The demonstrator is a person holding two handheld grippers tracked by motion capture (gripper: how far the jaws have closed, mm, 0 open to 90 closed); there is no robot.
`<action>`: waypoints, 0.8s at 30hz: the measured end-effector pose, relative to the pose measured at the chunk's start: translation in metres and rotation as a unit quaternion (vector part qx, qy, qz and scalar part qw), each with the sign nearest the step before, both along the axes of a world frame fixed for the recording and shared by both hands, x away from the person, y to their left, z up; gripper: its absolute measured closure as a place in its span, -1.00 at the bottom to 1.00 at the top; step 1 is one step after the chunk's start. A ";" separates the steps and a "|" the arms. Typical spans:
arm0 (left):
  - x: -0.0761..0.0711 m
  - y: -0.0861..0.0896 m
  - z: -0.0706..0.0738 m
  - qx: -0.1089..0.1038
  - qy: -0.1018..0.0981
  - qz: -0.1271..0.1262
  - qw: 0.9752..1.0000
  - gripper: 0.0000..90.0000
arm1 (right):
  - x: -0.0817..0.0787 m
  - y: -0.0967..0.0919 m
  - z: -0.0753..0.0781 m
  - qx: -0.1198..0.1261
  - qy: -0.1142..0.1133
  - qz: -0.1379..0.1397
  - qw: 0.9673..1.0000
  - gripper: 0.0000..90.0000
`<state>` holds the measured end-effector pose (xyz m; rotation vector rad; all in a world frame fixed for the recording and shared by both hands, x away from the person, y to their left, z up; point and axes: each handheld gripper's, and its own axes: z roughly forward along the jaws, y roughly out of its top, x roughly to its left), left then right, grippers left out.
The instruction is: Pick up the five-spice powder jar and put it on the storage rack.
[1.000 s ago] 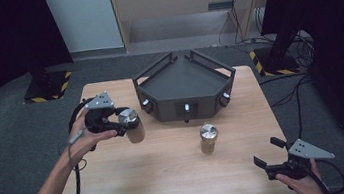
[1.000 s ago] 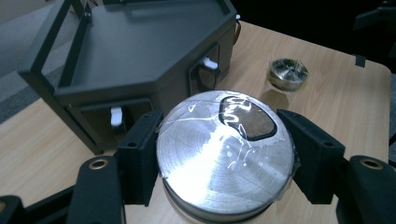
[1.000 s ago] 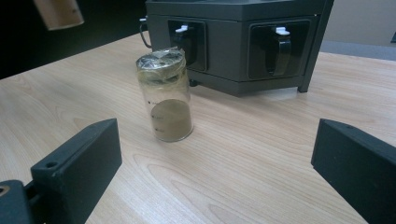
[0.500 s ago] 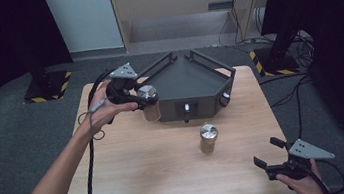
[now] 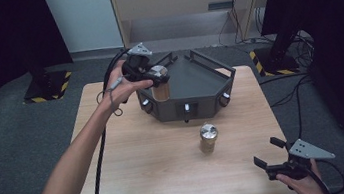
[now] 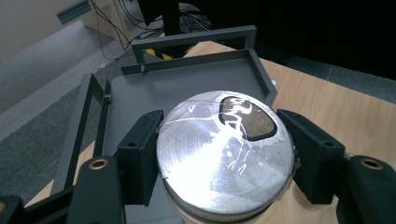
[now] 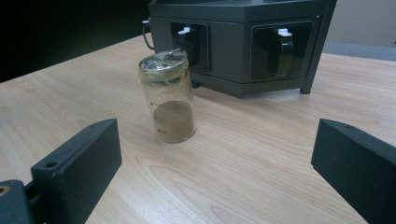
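Note:
My left gripper (image 5: 156, 77) is shut on a glass jar (image 5: 160, 83) with a foil-covered lid (image 6: 224, 154) and brownish contents, held in the air over the left corner of the dark grey machine (image 5: 194, 86). Both black pads (image 6: 140, 154) press the jar's lid rim from either side. A second jar (image 5: 208, 138) with a foil lid and brown powder (image 7: 172, 120) stands upright on the wooden table (image 5: 132, 157), in front of the machine. My right gripper (image 5: 268, 157) rests near the table's front right corner, open, with the standing jar well ahead of its jaws.
The machine's flat top tray (image 6: 187, 84) has raised bar rails around it. Its front face carries recessed sockets with white-tipped levers (image 7: 282, 46). Black-and-yellow striped floor bases (image 5: 45, 88) stand beyond the table. A cable (image 5: 98, 157) trails from the left gripper along the forearm.
The left hand has carried its jar up and away from the table's left part to above the machine's left corner. The right gripper and the standing jar have stayed put.

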<state>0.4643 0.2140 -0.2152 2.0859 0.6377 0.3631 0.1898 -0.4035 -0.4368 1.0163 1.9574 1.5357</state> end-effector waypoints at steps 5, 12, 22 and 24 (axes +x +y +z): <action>0.017 -0.017 -0.011 0.006 -0.004 0.024 1.000 -0.25 | 0.000 -0.001 0.000 0.001 -0.001 0.000 1.000 -0.95; 0.033 -0.030 -0.025 0.015 0.003 0.043 0.999 -0.25 | 0.001 -0.001 -0.001 0.001 0.001 0.002 1.000 -0.95; 0.044 -0.041 -0.037 0.018 0.008 0.043 0.999 -0.25 | 0.001 -0.001 -0.001 0.001 0.001 0.000 1.000 -0.95; 0.045 -0.042 -0.037 0.019 0.010 0.042 0.999 -0.25 | 0.000 -0.001 0.000 0.000 0.001 0.000 1.000 -0.95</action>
